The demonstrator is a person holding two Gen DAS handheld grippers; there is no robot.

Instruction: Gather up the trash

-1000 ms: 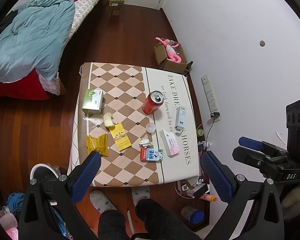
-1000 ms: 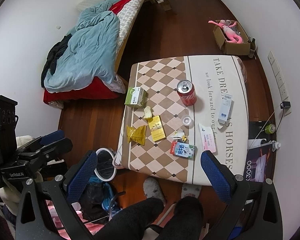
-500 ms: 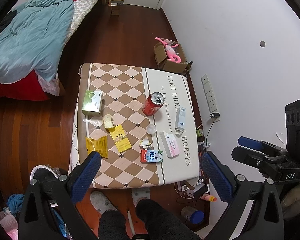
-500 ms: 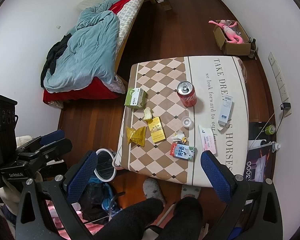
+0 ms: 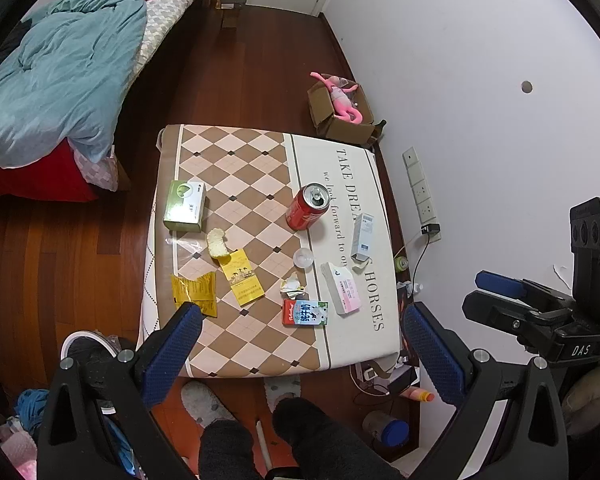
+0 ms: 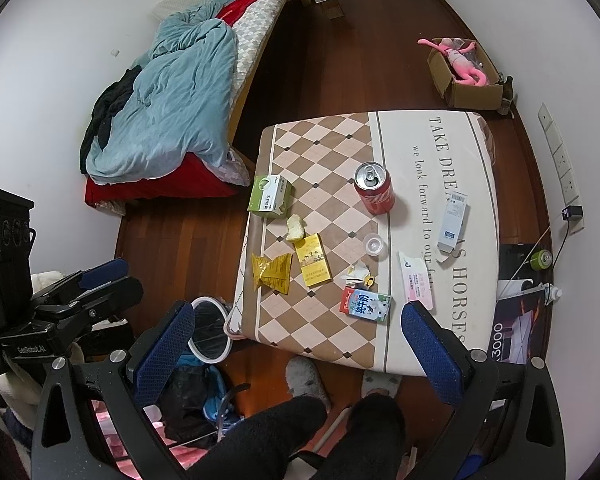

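Both grippers hang high above the table (image 5: pixel 332 344), holding nothing. The left gripper (image 5: pixel 300 344) has its fingers wide apart, and so does the right gripper (image 6: pixel 300 344).

The trash all lies on the table's checked cloth, ten pieces in all. One red can (image 5: pixel 309 208) stands upright near the middle. One green box (image 5: pixel 185 206) sits at the left edge. Just beside it lies one bread piece (image 5: pixel 216 243), touching one yellow pack (image 5: pixel 242 276). One yellow wrapper (image 5: pixel 194 292) lies near the left corner. One clear cap (image 5: pixel 303 258) sits below the can, with one crumpled scrap (image 5: pixel 292 286) near it. One milk carton (image 5: pixel 305 313) lies flat by the near edge. One pink box (image 5: pixel 342 288) and one white box (image 5: pixel 362 237) lie on the lettered strip.

One bin (image 6: pixel 209 329) stands on the floor just beside the table's near left corner. Two slippered feet show under the near edge.
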